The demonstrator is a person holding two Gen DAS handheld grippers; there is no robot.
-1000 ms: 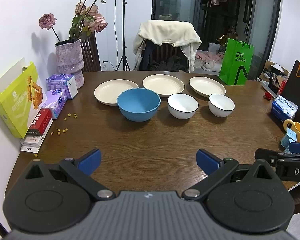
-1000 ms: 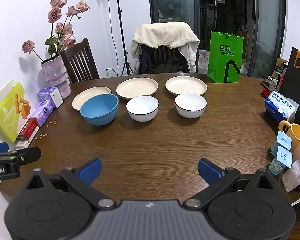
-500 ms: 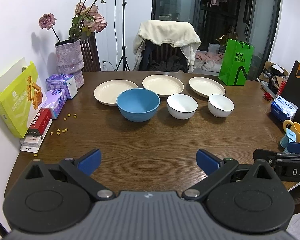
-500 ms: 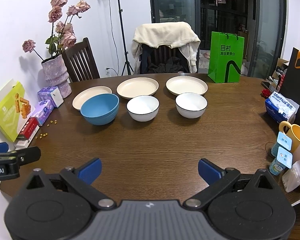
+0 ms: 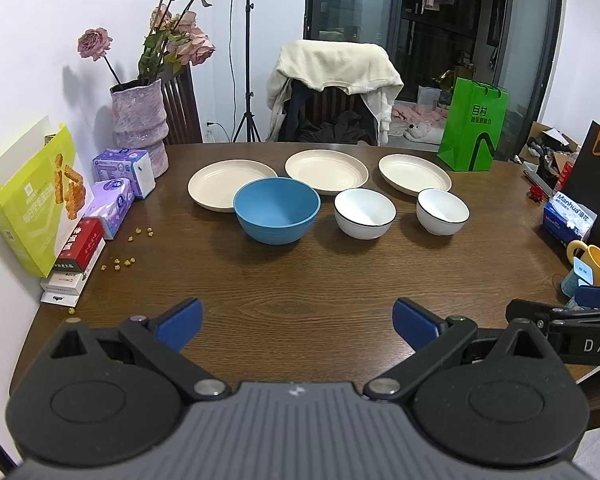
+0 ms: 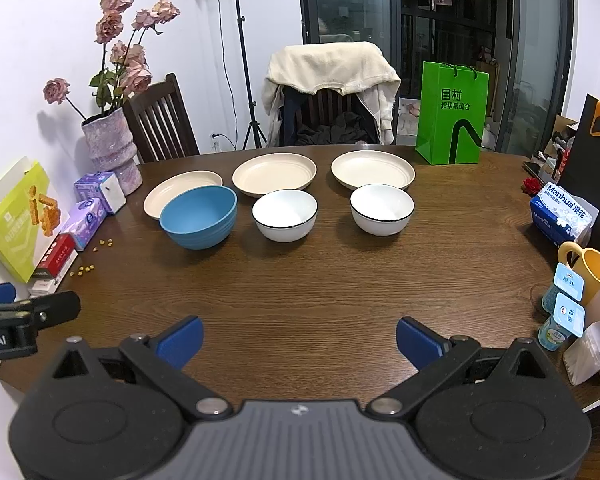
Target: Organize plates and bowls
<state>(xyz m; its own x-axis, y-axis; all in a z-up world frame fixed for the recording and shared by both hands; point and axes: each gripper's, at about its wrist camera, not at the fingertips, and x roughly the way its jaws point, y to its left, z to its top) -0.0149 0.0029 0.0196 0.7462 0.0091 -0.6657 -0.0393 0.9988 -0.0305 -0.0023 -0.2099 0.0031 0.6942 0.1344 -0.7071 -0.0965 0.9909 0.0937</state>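
Three cream plates lie in a row at the far side of the brown table: left plate (image 5: pixel 224 182), middle plate (image 5: pixel 326 168), right plate (image 5: pixel 414 172). In front of them stand a blue bowl (image 5: pixel 277 209) and two white bowls with dark rims (image 5: pixel 365 212) (image 5: pixel 443 210). The right wrist view shows the same blue bowl (image 6: pixel 199 216) and white bowls (image 6: pixel 285 214) (image 6: pixel 381 208). My left gripper (image 5: pixel 298 322) hangs open over the near table edge, well short of the bowls. My right gripper (image 6: pixel 299 338) is open too, beside it on the right. Both hold nothing.
Along the left edge stand a vase of roses (image 5: pixel 140 124), tissue packs (image 5: pixel 116 200), a yellow-green box (image 5: pixel 32 200) and scattered crumbs (image 5: pixel 124 260). A green bag (image 5: pixel 474 124) stands at the back right. A yellow mug (image 6: pixel 590 270), small bottles (image 6: pixel 562 320) and a tissue pack (image 6: pixel 562 214) crowd the right edge.
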